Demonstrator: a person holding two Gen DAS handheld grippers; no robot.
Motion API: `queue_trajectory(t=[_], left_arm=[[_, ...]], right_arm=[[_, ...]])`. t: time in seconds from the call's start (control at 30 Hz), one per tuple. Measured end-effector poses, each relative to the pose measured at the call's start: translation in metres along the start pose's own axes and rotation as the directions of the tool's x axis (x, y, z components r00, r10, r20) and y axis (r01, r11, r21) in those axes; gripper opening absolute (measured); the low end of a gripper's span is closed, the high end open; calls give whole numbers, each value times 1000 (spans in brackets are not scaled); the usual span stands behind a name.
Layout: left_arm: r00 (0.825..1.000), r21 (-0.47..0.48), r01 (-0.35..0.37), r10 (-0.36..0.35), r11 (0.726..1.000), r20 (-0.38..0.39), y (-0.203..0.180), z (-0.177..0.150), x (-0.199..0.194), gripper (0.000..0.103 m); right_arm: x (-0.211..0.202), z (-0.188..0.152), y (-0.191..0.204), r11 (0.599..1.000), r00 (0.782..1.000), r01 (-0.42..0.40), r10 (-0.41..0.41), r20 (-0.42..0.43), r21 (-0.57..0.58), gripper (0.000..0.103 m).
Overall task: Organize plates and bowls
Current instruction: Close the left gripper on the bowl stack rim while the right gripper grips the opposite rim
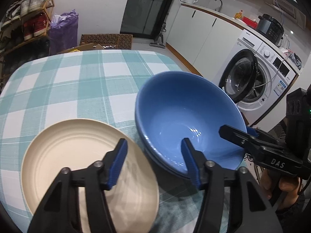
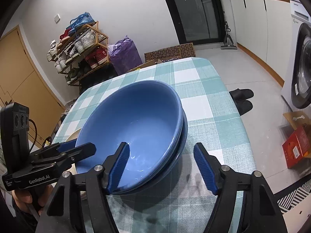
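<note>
Two blue bowls (image 1: 175, 114) sit nested on the checked tablecloth (image 1: 77, 87), with a cream plate (image 1: 64, 147) just to their left. My left gripper (image 1: 153, 141) is open and straddles the bowls' near-left rim, one finger above the plate and the other inside the upper bowl. In the right wrist view the blue bowls (image 2: 134, 128) fill the middle. My right gripper (image 2: 161, 145) is open astride their near-right rim, with a gap between its outer pad and the wall. Each gripper shows in the other's view: the right gripper (image 1: 237, 131) and the left gripper (image 2: 81, 145).
The bowls stand close to the table's right edge (image 2: 235, 104). Beyond it are a washing machine (image 1: 258, 73) with its door ajar, black slippers (image 2: 243, 97) and an orange box (image 2: 297, 145) on the floor. A shoe rack (image 2: 77, 46) stands behind the table.
</note>
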State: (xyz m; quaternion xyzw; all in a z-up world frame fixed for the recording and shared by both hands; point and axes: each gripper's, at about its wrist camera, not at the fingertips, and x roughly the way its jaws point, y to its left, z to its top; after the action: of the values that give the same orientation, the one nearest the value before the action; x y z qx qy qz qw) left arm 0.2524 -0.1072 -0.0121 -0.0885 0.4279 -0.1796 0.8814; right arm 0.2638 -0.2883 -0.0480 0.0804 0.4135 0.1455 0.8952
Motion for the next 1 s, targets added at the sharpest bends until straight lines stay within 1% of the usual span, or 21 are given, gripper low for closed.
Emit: queue_trajectory(t=[0.07, 0.1, 0.23, 0.3, 0.67, 0.87, 1.0], left_arm=[[1000, 2, 5, -5, 1000, -7, -1, 1, 2, 49], [1000, 3, 7, -7, 1000, -10, -2, 1, 3, 49], [1000, 10, 19, -19, 1000, -19, -4, 2, 6, 42], [1000, 8, 18, -18, 1000, -21, -4, 2, 5, 41], [999, 24, -12, 13, 1000, -31, -7, 3, 6, 38], [999, 35, -22, 23, 999, -33, -8, 3, 6, 37], [999, 40, -27, 28, 999, -20, -9, 3, 2, 37]], right_arm=[[2, 1, -2, 1000, 1000, -5, 5, -3, 6, 67], [3, 1, -2, 1000, 1000, -9, 9, -7, 8, 63], [5, 0, -3, 999, 1000, -23, 23, -10, 27, 54], [5, -1, -3, 999, 1000, -19, 19, -9, 31, 49], [1, -3, 2, 1000, 1000, 12, -12, -10, 14, 46], [-1, -3, 2, 1000, 1000, 7, -7, -9, 21, 46], [-4, -2, 5, 1000, 1000, 8, -8, 2, 13, 46]])
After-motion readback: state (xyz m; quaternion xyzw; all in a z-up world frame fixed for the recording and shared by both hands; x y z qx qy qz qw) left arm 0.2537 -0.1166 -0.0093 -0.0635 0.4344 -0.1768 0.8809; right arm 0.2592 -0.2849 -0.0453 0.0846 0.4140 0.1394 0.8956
